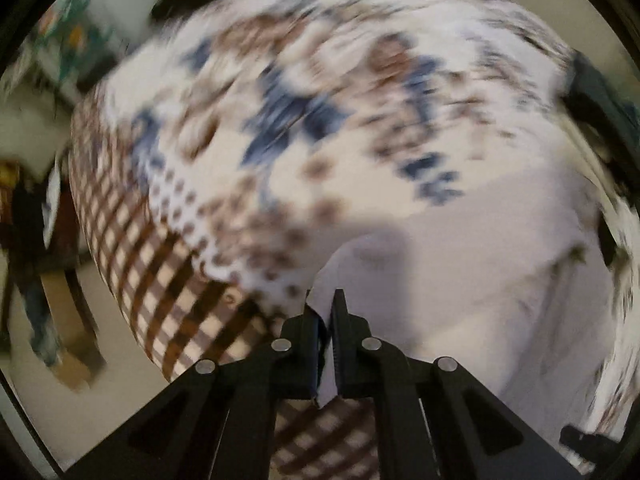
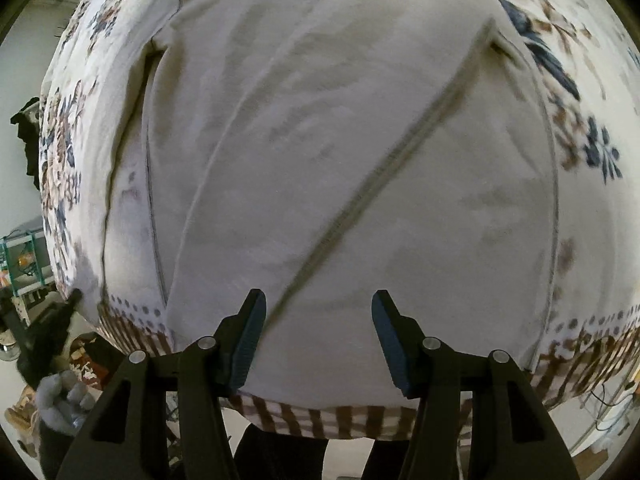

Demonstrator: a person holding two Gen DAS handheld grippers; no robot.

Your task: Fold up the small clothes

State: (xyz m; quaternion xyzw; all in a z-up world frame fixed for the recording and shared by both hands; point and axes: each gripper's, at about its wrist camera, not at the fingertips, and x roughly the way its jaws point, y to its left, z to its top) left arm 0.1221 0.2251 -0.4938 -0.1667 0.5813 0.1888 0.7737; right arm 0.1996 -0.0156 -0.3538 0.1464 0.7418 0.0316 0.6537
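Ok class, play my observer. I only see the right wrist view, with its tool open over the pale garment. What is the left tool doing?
Observer: The left tool is shut on an edge of the pale garment.
Operator: Is its view as sharp as mine?
Observer: No. The floral cloth beyond it is smeared by blur.
Operator: What lies beside the pinched edge?
Observer: The cloth's brown checked border shows to the left of it and below it.
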